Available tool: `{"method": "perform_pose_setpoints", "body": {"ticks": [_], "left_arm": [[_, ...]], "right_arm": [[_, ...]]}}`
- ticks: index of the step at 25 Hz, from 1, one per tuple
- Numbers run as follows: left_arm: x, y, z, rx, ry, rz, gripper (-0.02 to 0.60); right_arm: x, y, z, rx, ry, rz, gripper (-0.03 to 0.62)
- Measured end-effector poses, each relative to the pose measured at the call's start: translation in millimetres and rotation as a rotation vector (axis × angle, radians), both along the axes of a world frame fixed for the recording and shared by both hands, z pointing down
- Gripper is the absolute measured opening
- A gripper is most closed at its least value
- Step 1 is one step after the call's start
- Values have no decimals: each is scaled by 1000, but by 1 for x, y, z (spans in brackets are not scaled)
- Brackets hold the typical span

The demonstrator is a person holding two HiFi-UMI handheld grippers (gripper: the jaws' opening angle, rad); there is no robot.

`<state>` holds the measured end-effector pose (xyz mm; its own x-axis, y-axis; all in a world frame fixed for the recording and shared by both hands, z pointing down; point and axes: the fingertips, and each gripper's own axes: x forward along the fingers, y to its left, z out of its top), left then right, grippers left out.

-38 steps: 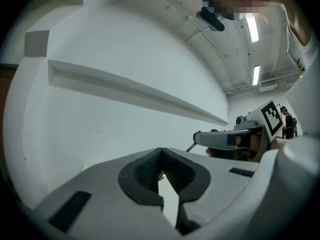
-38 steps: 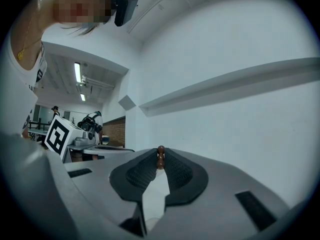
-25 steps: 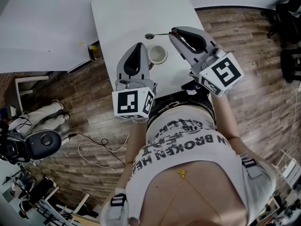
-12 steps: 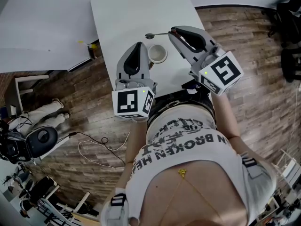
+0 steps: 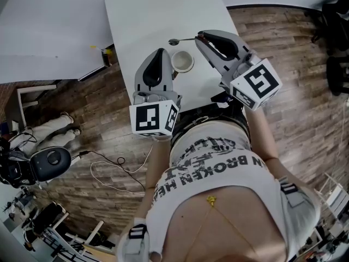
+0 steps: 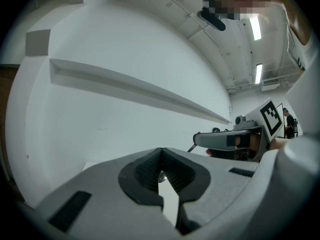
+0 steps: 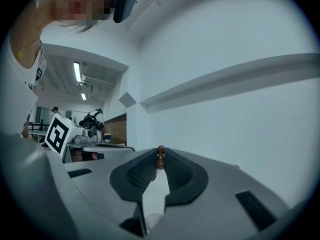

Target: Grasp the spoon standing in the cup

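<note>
In the head view, a round pale cup [image 5: 182,63] sits on the white rectangular table [image 5: 142,15] between the two grippers. The slim metal spoon [image 5: 182,39] lies roughly level at the cup's 12 o'clock, bowl toward 9 o'clock. Its handle runs toward 3 o'clock into the tips of the right gripper [image 5: 202,36]. The spoon is not standing in the cup, and whether it touches the table or hangs above it I cannot tell. The left gripper [image 5: 160,52] sits at the cup's 8 o'clock, pointing to 12 o'clock. In the left gripper view, the left gripper [image 6: 160,154] has its ribbed pads pressed together with nothing gripped. The right gripper [image 6: 200,139] shows at 3 o'clock with the thin spoon [image 6: 191,147] slanting from its tip. In the right gripper view, the right gripper [image 7: 160,151] is narrowed onto the spoon's brown beaded handle end [image 7: 160,158], pinched right at the pad tips. The grasp looks made, though only the handle's end is caught. A firm, even pinch and a slow, level carry should stop the long spoon swivelling. Its bowl should pass well clear of the cup's rim and of the left gripper.
</note>
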<state>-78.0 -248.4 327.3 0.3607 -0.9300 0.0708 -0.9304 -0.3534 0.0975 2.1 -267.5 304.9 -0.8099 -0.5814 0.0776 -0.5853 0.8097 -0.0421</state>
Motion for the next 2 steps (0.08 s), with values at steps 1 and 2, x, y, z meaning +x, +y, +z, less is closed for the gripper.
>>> {"method": "perform_pose_setpoints", "body": {"ticks": [1, 2], "left_arm": [[1, 0, 0, 0, 0, 0, -4], [1, 1, 0, 0, 1, -1, -5]], "right_arm": [[0, 0, 1, -1, 1, -1, 41], [1, 1, 1, -2, 3, -1, 41]]}}
